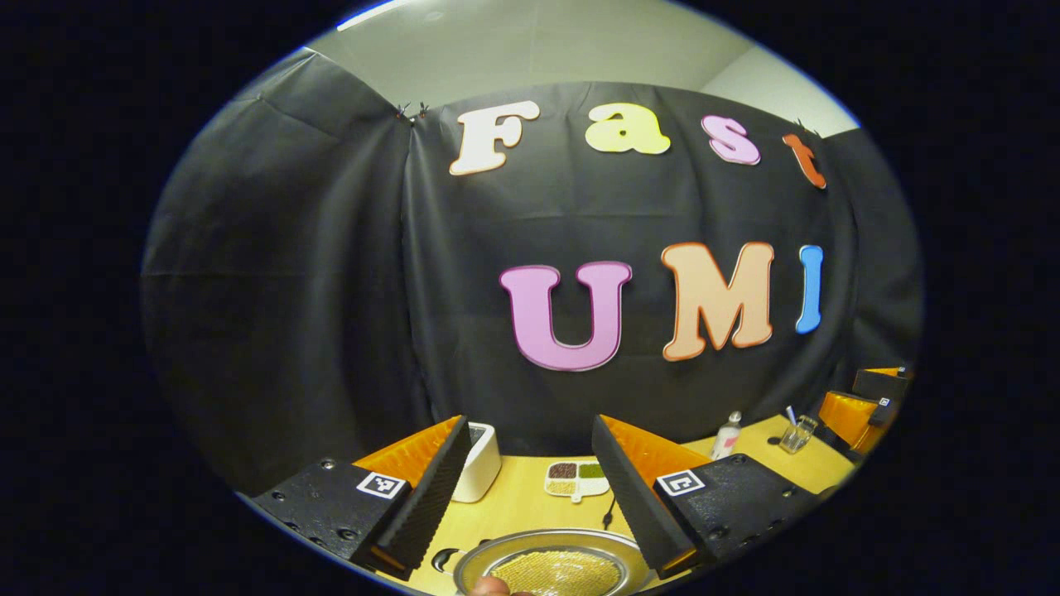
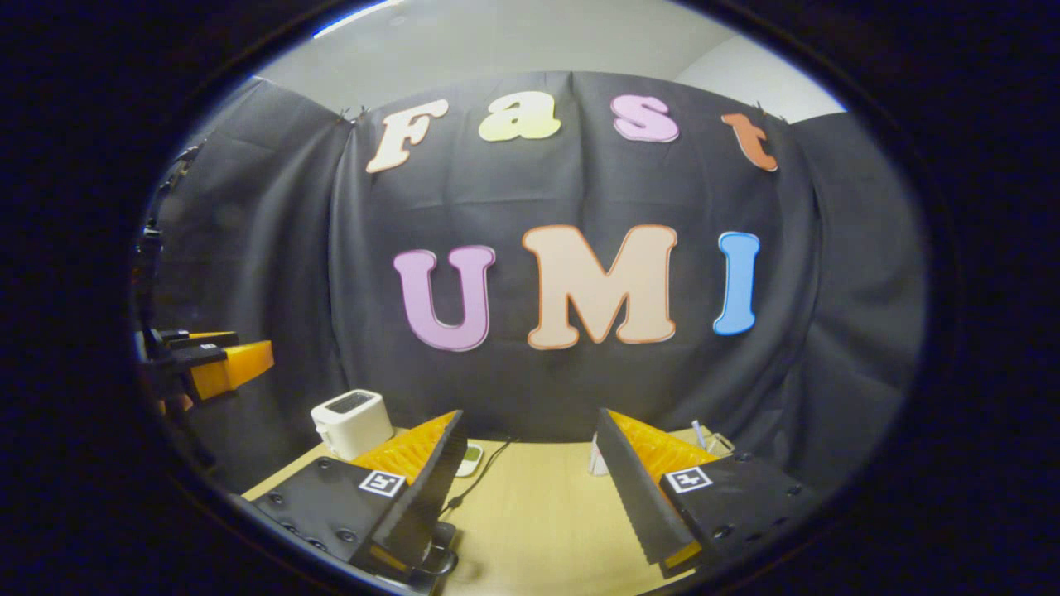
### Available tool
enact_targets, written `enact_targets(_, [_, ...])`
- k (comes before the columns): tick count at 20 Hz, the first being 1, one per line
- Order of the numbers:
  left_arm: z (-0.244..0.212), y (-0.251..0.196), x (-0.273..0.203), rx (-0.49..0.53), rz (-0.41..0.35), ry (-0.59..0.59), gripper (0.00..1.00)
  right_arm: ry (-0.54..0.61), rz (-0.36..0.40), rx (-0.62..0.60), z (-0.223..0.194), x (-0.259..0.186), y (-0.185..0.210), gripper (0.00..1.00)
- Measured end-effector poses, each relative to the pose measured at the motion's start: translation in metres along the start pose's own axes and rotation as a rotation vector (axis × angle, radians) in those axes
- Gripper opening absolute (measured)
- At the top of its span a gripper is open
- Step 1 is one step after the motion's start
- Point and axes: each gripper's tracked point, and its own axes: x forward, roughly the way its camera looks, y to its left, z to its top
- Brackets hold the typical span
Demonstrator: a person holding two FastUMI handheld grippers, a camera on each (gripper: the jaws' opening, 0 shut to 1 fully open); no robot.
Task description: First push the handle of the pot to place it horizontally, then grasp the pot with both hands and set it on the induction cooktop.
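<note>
The pot (image 1: 551, 567), a round metal vessel with a golden mesh-like inside, sits on the wooden table (image 1: 522, 505) at the bottom edge of the left gripper view. My left gripper (image 1: 530, 439) hangs open above it, a finger on either side, touching nothing. A fingertip (image 1: 493, 586) shows at the pot's near rim. My right gripper (image 2: 530, 422) is open over bare table (image 2: 538, 513), holding nothing. In the left gripper view the right gripper (image 1: 865, 401) is far right. In the right gripper view the left gripper (image 2: 219, 364) is far left. A dark object (image 2: 437, 550) lies half hidden by a finger.
A white toaster (image 1: 479, 459) (image 2: 352, 422) stands at the back left by the cloth wall. A small divided dish (image 1: 575, 478), a bottle (image 1: 727, 434) and a glass (image 1: 797, 432) line the back of the table. A black cable (image 2: 476, 480) runs across the table.
</note>
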Motion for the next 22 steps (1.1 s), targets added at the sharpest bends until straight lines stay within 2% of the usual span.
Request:
enact_targets(4, [0.034,-0.026,-0.015,-0.023,-0.002,-0.073,0.95,-0.108,-0.016,-0.019,0.046,-0.015,-0.026,0.93])
enact_targets(5, [0.043,-0.033,-0.019,-0.023,-0.002,-0.094,0.94,-0.131,-0.019,-0.015,0.057,-0.016,-0.032,0.98])
enact_targets(7, [0.056,-0.048,-0.028,-0.025,-0.005,-0.126,0.94,-0.162,-0.017,-0.009,0.071,-0.019,-0.045,0.98])
enact_targets(11, [0.06,-0.073,-0.043,-0.012,-0.007,-0.136,0.94,-0.183,-0.009,-0.021,0.08,-0.029,-0.065,0.98])
enact_targets(12, [0.059,-0.08,-0.047,-0.018,-0.008,-0.131,0.94,-0.181,-0.005,-0.024,0.078,-0.032,-0.069,0.93])
enact_targets(15, [0.06,-0.092,-0.061,-0.043,0.013,-0.134,0.94,-0.187,0.012,-0.045,0.078,-0.041,-0.085,0.93])
enact_targets(17, [0.056,-0.096,-0.07,-0.041,0.043,-0.135,0.95,-0.187,0.031,-0.057,0.078,-0.047,-0.092,0.98])
enact_targets(18, [0.055,-0.098,-0.074,-0.037,0.054,-0.131,0.95,-0.187,0.038,-0.061,0.078,-0.05,-0.096,0.94])
enact_targets(21, [0.05,-0.104,-0.089,-0.028,0.067,-0.119,0.95,-0.208,0.037,-0.064,0.086,-0.06,-0.108,0.98])
enact_targets(22, [0.049,-0.107,-0.093,-0.022,0.058,-0.117,0.95,-0.211,0.029,-0.063,0.088,-0.064,-0.114,0.94])
